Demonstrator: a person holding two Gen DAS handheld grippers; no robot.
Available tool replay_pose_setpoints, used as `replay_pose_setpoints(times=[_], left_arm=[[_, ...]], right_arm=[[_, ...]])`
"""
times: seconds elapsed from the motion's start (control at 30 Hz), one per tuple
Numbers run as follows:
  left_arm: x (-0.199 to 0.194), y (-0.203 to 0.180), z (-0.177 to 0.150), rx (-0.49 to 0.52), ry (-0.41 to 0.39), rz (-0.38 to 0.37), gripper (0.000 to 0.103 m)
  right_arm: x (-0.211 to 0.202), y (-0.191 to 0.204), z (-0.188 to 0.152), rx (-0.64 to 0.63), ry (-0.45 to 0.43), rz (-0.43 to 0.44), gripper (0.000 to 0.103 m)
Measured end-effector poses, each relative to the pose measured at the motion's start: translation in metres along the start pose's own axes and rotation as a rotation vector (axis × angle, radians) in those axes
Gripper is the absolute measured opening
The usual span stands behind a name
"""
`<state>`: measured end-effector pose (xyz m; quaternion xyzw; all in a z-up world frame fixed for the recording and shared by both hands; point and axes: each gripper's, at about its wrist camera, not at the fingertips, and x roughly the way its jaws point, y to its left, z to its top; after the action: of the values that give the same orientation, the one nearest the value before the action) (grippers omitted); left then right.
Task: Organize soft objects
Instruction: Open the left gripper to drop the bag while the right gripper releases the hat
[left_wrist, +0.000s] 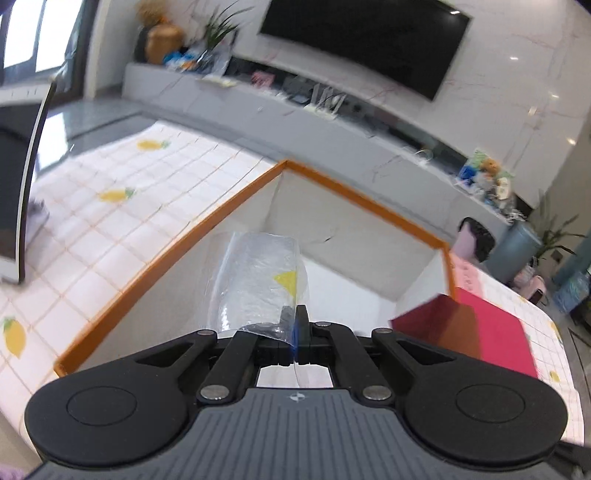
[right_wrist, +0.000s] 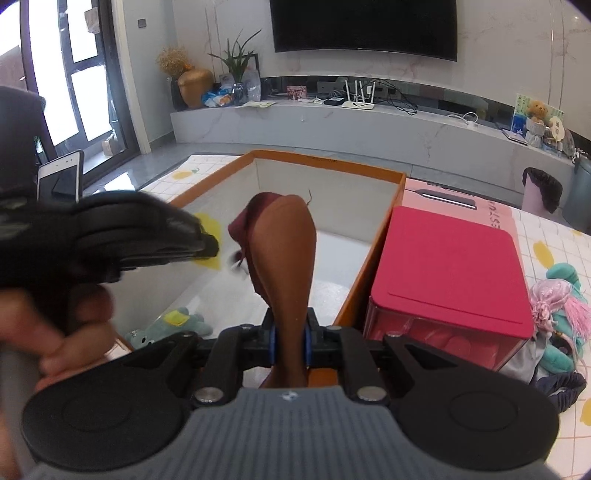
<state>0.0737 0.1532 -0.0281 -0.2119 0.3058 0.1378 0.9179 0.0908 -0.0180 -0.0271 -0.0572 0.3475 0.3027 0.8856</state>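
I'm pinching a clear plastic bag (left_wrist: 255, 280) in my left gripper (left_wrist: 293, 317) | my right gripper (right_wrist: 290, 332) is clamping a brown stocking (right_wrist: 284, 251) | orange-rimmed box (left_wrist: 207, 225) lying ahead, below both.

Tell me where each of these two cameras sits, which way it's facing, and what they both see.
Left wrist: sits on the left gripper, facing down into the orange-rimmed box; its shut jaws pinch a clear plastic bag.
Right wrist: sits on the right gripper, facing the same box; jaws shut on a brown stocking; the left gripper and a hand show.
Shared: box, red lid, television.
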Motion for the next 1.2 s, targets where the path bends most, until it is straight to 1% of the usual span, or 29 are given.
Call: replay_pose_setpoints(times=[0.1,0.13,0.17,0.23,0.27,0.3,0.33,0.37,0.43,0.47,0.5,0.53,0.6,0.67,0.7,0.77,0.8,0.83,0.87,0.97,1.03,1.13,1.2], left_arm=[[0.013,0.005,-0.004,-0.057,0.053,0.053,0.004],[0.019,0.009,-0.004,-0.073,0.073,0.081,0.013],[0.023,0.011,-0.005,-0.081,0.09,0.108,0.02],[0.024,0.014,-0.005,-0.093,0.111,0.149,0.055],[0.023,0.016,-0.005,-0.111,0.111,0.156,0.061],[0.019,0.018,-0.004,-0.138,0.101,0.155,0.07],[0.014,0.02,-0.005,-0.155,0.074,0.142,0.075],[0.008,0.021,-0.006,-0.164,0.044,0.129,0.076],[0.001,0.018,-0.004,-0.166,-0.003,0.147,0.077],[-0.003,0.018,-0.004,-0.159,-0.015,0.164,0.078],[-0.006,0.017,-0.005,-0.152,-0.014,0.165,0.082],[-0.01,0.016,-0.005,-0.139,-0.014,0.161,0.087],[-0.02,0.015,-0.004,-0.131,-0.03,0.144,0.088],[-0.025,0.014,0.001,-0.149,-0.05,0.106,0.092],[-0.024,0.016,0.004,-0.165,-0.04,0.074,0.092],[-0.014,0.021,0.007,-0.183,0.024,0.024,0.086],[-0.011,0.022,0.008,-0.159,0.052,0.018,0.085],[-0.01,0.021,0.008,-0.144,0.064,0.03,0.087],[-0.013,0.021,0.006,-0.146,0.056,0.043,0.088],[-0.034,0.021,0.006,-0.156,-0.003,0.052,0.088],[-0.048,0.021,0.008,-0.119,-0.039,0.069,0.089],[-0.058,0.022,0.011,-0.04,-0.06,0.119,0.089],[-0.056,0.027,0.011,-0.049,-0.063,0.149,0.089]], right_arm=[[-0.004,-0.005,-0.002,0.003,-0.001,0.013,0.012],[-0.004,-0.007,-0.001,0.007,0.001,0.018,0.012],[-0.004,-0.009,0.0,0.009,0.004,0.024,0.011],[-0.004,-0.012,0.001,0.018,0.009,0.036,0.011],[-0.004,-0.012,0.001,0.02,0.011,0.041,0.011],[-0.004,-0.012,0.0,0.017,0.012,0.042,0.011],[-0.005,-0.012,0.0,0.012,0.012,0.042,0.011],[-0.005,-0.012,0.0,0.011,0.012,0.042,0.011],[-0.005,-0.009,0.0,0.004,0.014,0.04,0.011],[-0.005,-0.008,-0.002,0.0,0.015,0.039,0.011],[-0.005,-0.008,-0.002,-0.003,0.016,0.039,0.011],[-0.005,-0.008,-0.002,-0.002,0.017,0.04,0.011],[-0.005,-0.009,-0.002,0.004,0.019,0.044,0.011],[-0.005,-0.008,-0.002,0.006,0.02,0.042,0.011],[-0.005,-0.008,-0.002,0.003,0.02,0.04,0.011],[-0.005,-0.005,-0.003,-0.011,0.02,0.031,0.011],[-0.005,-0.004,-0.004,-0.017,0.019,0.028,0.011],[-0.005,-0.004,-0.004,-0.024,0.019,0.026,0.011],[-0.005,-0.004,-0.003,-0.027,0.02,0.029,0.011],[-0.005,-0.007,0.0,-0.034,0.035,0.046,0.012],[-0.002,-0.003,0.003,-0.103,0.065,0.062,0.012],[0.004,-0.005,0.012,-0.129,0.133,0.112,0.013],[0.01,-0.009,0.019,-0.153,0.181,0.141,0.012]])
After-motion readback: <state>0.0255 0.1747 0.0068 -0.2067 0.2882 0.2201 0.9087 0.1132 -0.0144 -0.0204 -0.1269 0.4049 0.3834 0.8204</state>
